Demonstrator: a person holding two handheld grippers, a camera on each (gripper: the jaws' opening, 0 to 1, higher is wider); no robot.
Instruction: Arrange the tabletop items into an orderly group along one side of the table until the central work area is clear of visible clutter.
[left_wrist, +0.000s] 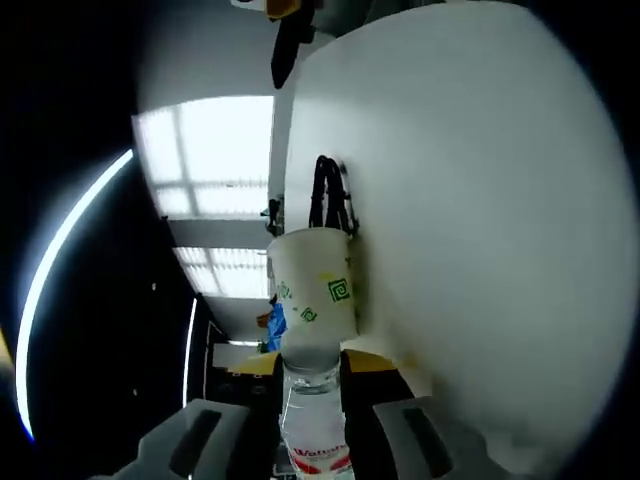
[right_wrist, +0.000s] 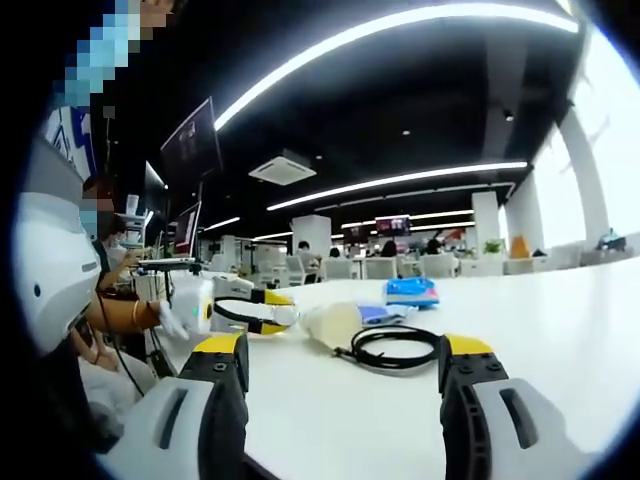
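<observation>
Two jaws of the left tool (left_wrist: 314, 440) rise at the near edge of the left gripper view, closed on a clear plastic bottle (left_wrist: 316, 420) with a red-printed label. A pale paper cup (left_wrist: 314, 285) with green marks sits over the bottle's top, touching the white desk (left_wrist: 480, 200), which is rolled up along the right of this view. Just beyond the cup lies a black coiled cable (left_wrist: 330, 195).

Right gripper view: the right tool (right_wrist: 345, 400) stands with jaws wide apart and nothing between them, over the white desk (right_wrist: 560, 330). Near ahead lies the black cable (right_wrist: 395, 348); just left of it, the cup (right_wrist: 333, 322) on its side, with the left tool (right_wrist: 245, 312) behind it. A blue packet (right_wrist: 411, 291) lies farther off. People sit at the left edge.
</observation>
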